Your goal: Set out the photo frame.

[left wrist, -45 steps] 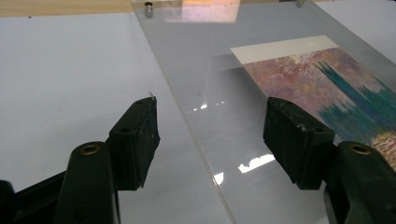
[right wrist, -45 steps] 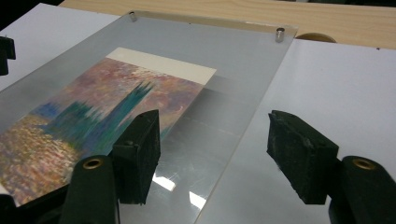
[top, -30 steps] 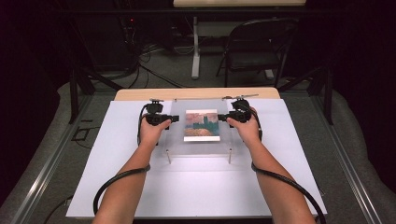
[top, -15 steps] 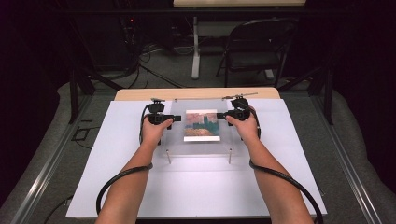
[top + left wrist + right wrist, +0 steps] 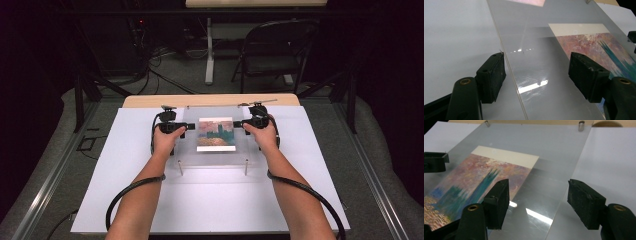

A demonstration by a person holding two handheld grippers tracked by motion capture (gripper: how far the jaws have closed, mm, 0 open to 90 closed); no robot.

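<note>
clear sheet [image 5: 215,150] over print [image 5: 216,134] | left gripper [image 5: 536,72] and right gripper [image 5: 537,197] fingers open, each straddling an opposite side edge | both equally near

A white table [image 5: 125,200] carries a clear acrylic frame [image 5: 215,159] on standoffs.

Open jaws straddle the clear sheet's [image 5: 541,62] edge above the painting [image 5: 599,50].

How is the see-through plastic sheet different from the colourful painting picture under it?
The clear plastic sheet is see-through and shiny with glare; the colourful painted picture is solid pink, teal and cream. The sheet is bigger, reaching past the picture on every side. The sheet lies on top, with silver pegs at its corners; the picture sits beneath it. Both are flat rectangles, lying between the open left gripper and right gripper.
</note>
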